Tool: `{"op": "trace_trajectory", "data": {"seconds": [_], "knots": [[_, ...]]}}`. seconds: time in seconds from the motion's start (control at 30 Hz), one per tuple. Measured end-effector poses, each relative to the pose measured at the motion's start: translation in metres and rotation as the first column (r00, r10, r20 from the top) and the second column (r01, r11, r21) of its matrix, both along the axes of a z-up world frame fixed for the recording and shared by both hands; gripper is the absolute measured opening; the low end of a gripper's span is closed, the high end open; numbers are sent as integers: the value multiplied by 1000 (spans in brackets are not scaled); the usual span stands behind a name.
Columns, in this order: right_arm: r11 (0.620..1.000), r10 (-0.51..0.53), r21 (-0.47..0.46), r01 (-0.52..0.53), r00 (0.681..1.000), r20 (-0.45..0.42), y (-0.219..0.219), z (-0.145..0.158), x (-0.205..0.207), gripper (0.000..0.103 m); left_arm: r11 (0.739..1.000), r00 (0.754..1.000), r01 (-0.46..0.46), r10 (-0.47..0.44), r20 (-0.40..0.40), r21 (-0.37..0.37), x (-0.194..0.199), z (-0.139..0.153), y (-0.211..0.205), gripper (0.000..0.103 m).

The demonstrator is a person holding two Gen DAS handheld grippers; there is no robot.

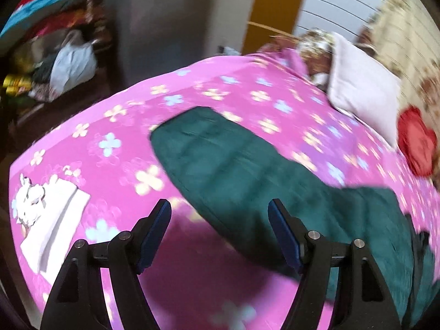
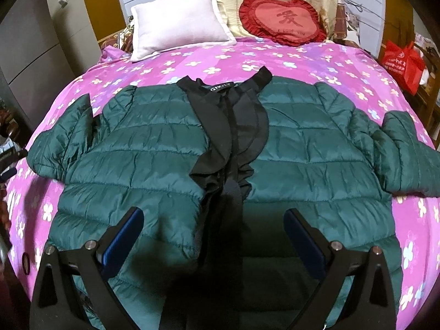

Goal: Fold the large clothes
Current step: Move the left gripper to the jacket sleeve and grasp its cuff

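A dark green quilted jacket (image 2: 154, 148) with a black lining lies spread front-up on the pink flowered bedspread (image 2: 316, 63), both sleeves stretched out to the sides. My right gripper (image 2: 214, 220) hangs open over the jacket's lower middle, nothing between its fingers. In the blurred left wrist view, the jacket's left sleeve (image 1: 220, 154) stretches away across the bedspread (image 1: 115, 126). My left gripper (image 1: 220, 211) is open above the sleeve's near edge, its jaws wide apart and holding nothing.
A white pillow (image 2: 178, 24) and a red heart cushion (image 2: 283, 19) lie at the bed's head. White folded cloth (image 1: 52, 214) rests near the bed's left edge. A cluttered shelf (image 1: 49, 55) stands left; a red bag (image 2: 403, 63) sits right.
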State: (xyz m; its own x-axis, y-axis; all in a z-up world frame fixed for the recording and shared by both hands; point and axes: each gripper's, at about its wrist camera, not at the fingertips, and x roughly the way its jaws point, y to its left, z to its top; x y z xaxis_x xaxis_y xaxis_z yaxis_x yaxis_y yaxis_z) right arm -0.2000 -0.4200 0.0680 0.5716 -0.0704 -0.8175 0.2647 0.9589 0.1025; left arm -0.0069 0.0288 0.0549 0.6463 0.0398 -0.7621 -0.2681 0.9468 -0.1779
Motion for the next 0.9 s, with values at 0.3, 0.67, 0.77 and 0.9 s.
{"op": "trace_trajectory", "data": {"seconds": [0.3,0.67,0.77,0.9], "knots": [[1000,12,-5,-12,1000,-13,4,-1,1,103,989,988,-148,147,-45,-26,52,-33,52,56],[1000,15,-20,-16,999,-41,7,-9,6,103,993,993,-115,115,-8,-8,75,-46,50,12],[1000,12,-18,-13,999,-45,6,-9,6,103,996,996,-88,89,4,-13,71,-39,48,0],[1000,3,-13,-4,999,-34,3,-7,4,103,999,996,-40,41,80,-11,49,-11,35,0]]}}
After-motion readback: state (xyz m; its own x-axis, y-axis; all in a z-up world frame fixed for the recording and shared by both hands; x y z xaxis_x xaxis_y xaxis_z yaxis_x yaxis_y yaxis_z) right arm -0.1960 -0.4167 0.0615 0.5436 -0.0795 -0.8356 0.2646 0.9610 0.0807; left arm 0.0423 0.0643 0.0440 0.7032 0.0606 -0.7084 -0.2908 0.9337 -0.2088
